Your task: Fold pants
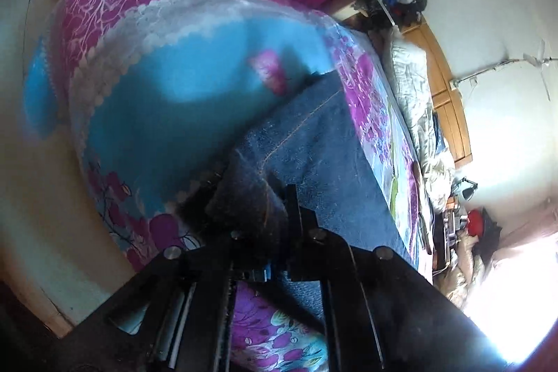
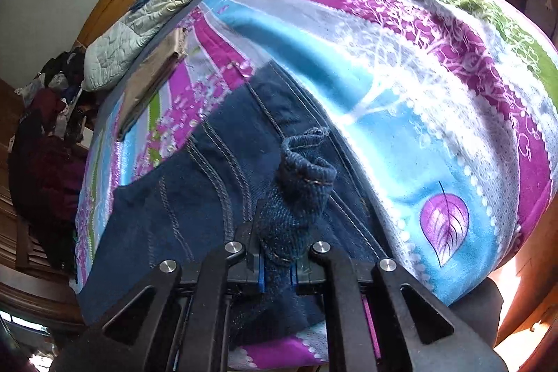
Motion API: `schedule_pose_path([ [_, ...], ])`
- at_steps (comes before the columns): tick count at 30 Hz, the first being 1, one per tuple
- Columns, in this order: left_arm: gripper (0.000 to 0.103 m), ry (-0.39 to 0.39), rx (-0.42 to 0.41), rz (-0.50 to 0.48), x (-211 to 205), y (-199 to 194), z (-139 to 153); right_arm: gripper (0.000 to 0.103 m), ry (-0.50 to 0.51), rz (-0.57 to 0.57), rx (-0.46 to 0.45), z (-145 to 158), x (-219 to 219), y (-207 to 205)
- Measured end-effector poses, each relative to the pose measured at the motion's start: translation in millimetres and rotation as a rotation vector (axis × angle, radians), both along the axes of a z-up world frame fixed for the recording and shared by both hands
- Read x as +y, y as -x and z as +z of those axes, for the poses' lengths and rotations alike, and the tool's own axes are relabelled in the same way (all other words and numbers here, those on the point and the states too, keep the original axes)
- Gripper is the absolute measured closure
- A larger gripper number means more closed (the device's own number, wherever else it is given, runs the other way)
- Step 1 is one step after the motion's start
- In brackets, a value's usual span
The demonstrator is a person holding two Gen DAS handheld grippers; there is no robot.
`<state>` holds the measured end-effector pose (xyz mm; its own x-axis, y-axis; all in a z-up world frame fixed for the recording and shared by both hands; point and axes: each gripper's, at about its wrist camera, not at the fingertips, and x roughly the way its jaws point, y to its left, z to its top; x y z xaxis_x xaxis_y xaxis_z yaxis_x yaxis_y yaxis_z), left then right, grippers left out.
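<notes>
1. The left claw [image 1: 251, 197] is pinched tight on a bunched bit of the pants [image 1: 314, 142].
2. The right claw [image 2: 279, 253] is pinched tight on another bunch of the pants [image 2: 195, 197].
3. The pants lie spread on the bed cover [image 2: 436, 114].
4. The fold looks just started; most folding is left.
5. Far back sits a white quilt [image 2: 146, 23].

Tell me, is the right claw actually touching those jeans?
Touching. The right wrist view shows the right gripper shut on a bunched fold of the jeans, denim squeezed between its fingers.
</notes>
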<state>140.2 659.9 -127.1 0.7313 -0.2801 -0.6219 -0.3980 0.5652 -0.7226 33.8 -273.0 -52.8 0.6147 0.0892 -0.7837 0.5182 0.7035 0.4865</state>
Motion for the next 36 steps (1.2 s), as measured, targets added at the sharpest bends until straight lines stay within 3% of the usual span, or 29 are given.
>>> schedule_pose_path([
  [2, 0.097, 0.017, -0.042, 0.016, 0.2, 3.5, 7.6, 0.093, 0.047, 0.039, -0.110, 34.4, 7.8, -4.9],
  [4, 0.097, 0.021, -0.120, 0.023, 0.5, 11.4, 20.8, 0.093, 0.169, 0.085, -0.192, 63.5, 18.6, 3.3],
  [6, 0.097, -0.017, -0.115, 0.024, -2.2, 11.6, 19.0, 0.093, 0.191, 0.082, -0.123, 46.2, 14.6, 14.7],
  [8, 0.096, -0.011, -0.023, 0.014, -1.2, 4.3, -2.3, 0.092, 0.129, 0.061, 0.034, -2.8, 4.1, 23.9],
  [9, 0.096, 0.007, -0.022, 0.021, -0.9, 3.8, -9.4, 0.092, 0.117, 0.056, 0.079, -20.0, 4.7, 27.2],
  [11, 0.096, -0.003, -0.034, 0.035, -1.4, 5.2, -5.3, 0.090, 0.131, 0.038, 0.069, -32.9, 8.6, 32.5],
  [15, 0.095, -0.060, -0.004, 0.009, -3.6, -0.4, 3.2, 0.072, 0.095, 0.020, 0.063, -32.5, -5.5, 36.0],
  [16, 0.094, -0.070, -0.002, 0.003, -2.6, 2.0, 4.4, 0.063, 0.111, 0.015, 0.084, -31.0, -9.1, 40.4],
  [19, 0.089, -0.096, -0.001, 0.011, 2.8, 9.6, 5.8, 0.053, 0.108, -0.012, 0.105, -26.6, -23.9, 63.5],
  [22, 0.087, -0.115, -0.008, 0.028, 5.8, 19.8, 6.8, 0.051, 0.261, -0.099, 0.127, -3.9, -28.7, 81.9],
  [25, 0.079, -0.181, -0.026, 0.055, 3.8, 22.1, 15.9, 0.051, 0.305, -0.083, 0.045, 21.8, -19.9, 76.2],
  [28, 0.062, -0.183, -0.022, 0.113, 13.3, 20.4, 17.3, 0.051, 0.312, 0.024, -0.033, 41.2, 16.7, 40.1],
  [32, 0.060, -0.152, -0.029, 0.219, 37.6, 30.1, 17.0, 0.051, 0.296, 0.281, -0.126, 55.6, 107.4, -25.9],
  [36, 0.060, -0.150, -0.084, 0.192, 38.4, 51.9, 21.4, 0.051, 0.289, 0.629, -0.179, 55.9, 226.5, -70.6],
])
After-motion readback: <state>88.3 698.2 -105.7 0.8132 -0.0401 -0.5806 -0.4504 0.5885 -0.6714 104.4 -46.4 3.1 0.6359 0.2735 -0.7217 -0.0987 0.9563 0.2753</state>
